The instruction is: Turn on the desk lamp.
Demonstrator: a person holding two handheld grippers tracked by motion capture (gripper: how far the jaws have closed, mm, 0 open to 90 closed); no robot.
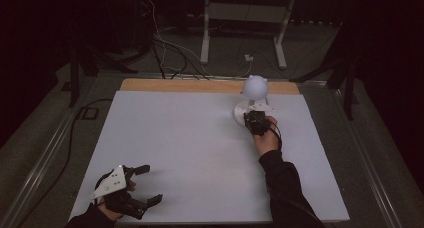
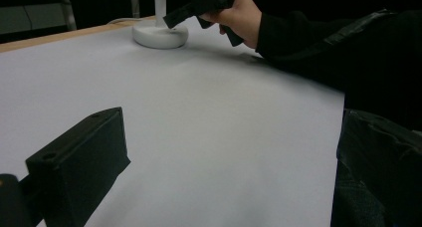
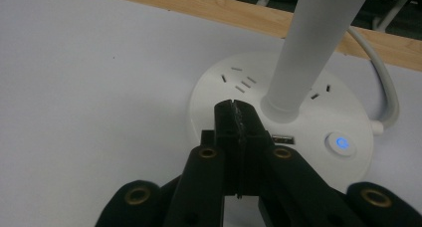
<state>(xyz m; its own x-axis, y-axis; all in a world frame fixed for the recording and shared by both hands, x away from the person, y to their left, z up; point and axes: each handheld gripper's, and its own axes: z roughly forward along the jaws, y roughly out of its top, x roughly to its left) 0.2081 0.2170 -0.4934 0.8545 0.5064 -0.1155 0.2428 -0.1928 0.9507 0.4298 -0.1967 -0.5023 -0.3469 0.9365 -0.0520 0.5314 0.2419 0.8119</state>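
A white desk lamp stands at the far right of the white table top [image 1: 200, 138]. It has a round head [image 1: 255, 87], a stem [image 3: 318, 43] and a round base [image 3: 219, 95] with socket slots. A button [image 3: 342, 143] on the base glows blue. My right gripper [image 3: 234, 112] is shut with nothing between its jaws. Its tips sit over the near part of the base, just left of the stem; whether they touch it I cannot tell. My left gripper [image 1: 150, 184] rests open near the table's front left corner, its jaws pointing right.
A white cable [image 3: 388, 92] leaves the base to the right and runs over the wooden back edge [image 1: 200, 85]. Beyond the table are a white stand [image 1: 240, 18] and loose cables [image 1: 170, 53] on the floor. A dark sleeve [image 1: 287, 188] lies across the table's front right.
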